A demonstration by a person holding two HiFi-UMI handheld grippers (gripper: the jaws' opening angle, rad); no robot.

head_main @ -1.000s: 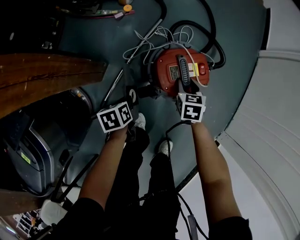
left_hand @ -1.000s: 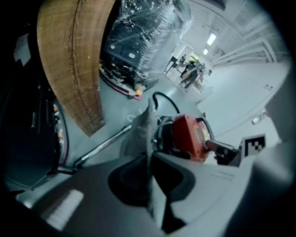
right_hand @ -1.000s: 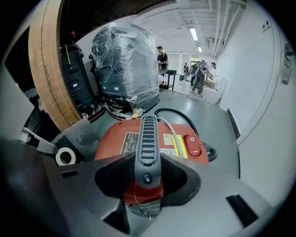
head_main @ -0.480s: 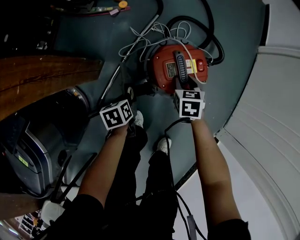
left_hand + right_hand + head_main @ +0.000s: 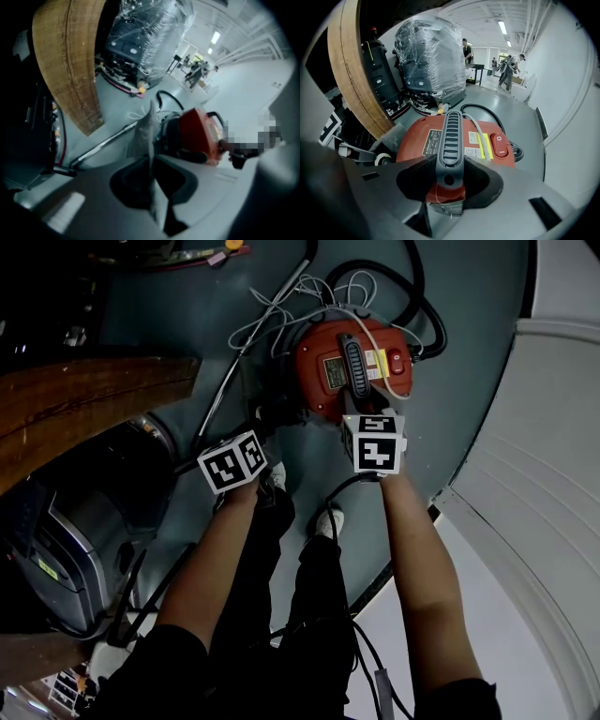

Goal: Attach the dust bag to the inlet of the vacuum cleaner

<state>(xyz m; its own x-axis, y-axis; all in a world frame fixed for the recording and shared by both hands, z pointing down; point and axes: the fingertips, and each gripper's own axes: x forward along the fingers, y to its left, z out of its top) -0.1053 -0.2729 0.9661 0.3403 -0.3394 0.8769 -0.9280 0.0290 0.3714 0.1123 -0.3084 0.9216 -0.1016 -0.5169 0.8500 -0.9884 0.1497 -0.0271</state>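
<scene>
While the grey floor (image 5: 187, 324) fills most of the head view, a big curved wooden panel (image 5: 84, 399) crosses its left side, and in the right gripper view a machine wrapped in clear film (image 5: 431, 56) stands behind that panel. The red vacuum cleaner (image 5: 314, 390) sits on the floor just ahead of the person's feet. A black hose (image 5: 439, 332) loops round its far and right sides, and a tangle of white cable (image 5: 272, 320) lies by its upper left. A metal wand (image 5: 103, 144) lies slantwise on the floor to the vacuum's left. Along the top of the red body runs a ribbed black handle (image 5: 451, 136). The right gripper (image 5: 450, 164) points steeply down at it, its jaws clenched wide on the near end of this handle, one pad against each side. The dust bag (image 5: 145, 131), a thin grey sheet seen edge on, is off the floor, on the vacuum's left. It is pinched between the nearly closed jaws of the left gripper (image 5: 152, 159) and rises from them. In the left gripper view its upper edge overlaps the dark end of the vacuum, but whether bag and vacuum touch cannot be told. In the head view the two grippers are apart, the left one lower and to the left of the red body.
</scene>
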